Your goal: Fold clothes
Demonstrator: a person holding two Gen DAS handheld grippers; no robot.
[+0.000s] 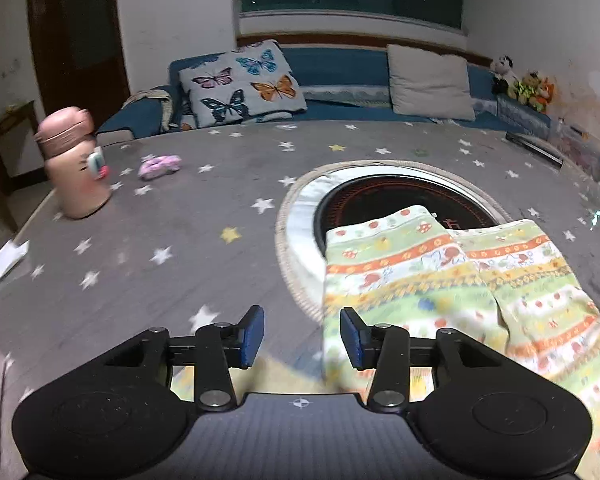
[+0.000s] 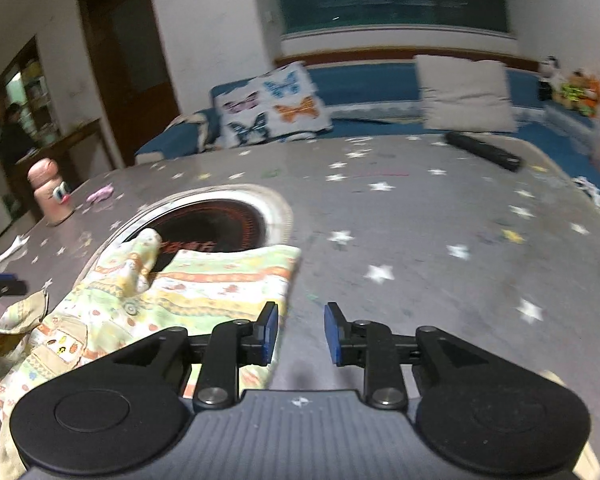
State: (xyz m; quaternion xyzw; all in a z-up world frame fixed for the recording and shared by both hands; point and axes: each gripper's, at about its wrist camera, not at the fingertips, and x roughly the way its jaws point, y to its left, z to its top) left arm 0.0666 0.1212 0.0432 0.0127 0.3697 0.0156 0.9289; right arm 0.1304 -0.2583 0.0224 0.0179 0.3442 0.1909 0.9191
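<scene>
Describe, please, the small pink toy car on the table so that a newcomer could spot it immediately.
Start at the grey star-printed table and look toward its far left side, where a tall pink bottle stands. Just to the bottle's right lies the toy car. It is the only low, flat, pale pink-and-purple thing there, far smaller than the bottle.

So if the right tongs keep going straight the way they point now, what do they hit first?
Probably bare star-print tablecloth: the right tongs stand open just right of the striped garment edge. Depth is unclear.
</scene>
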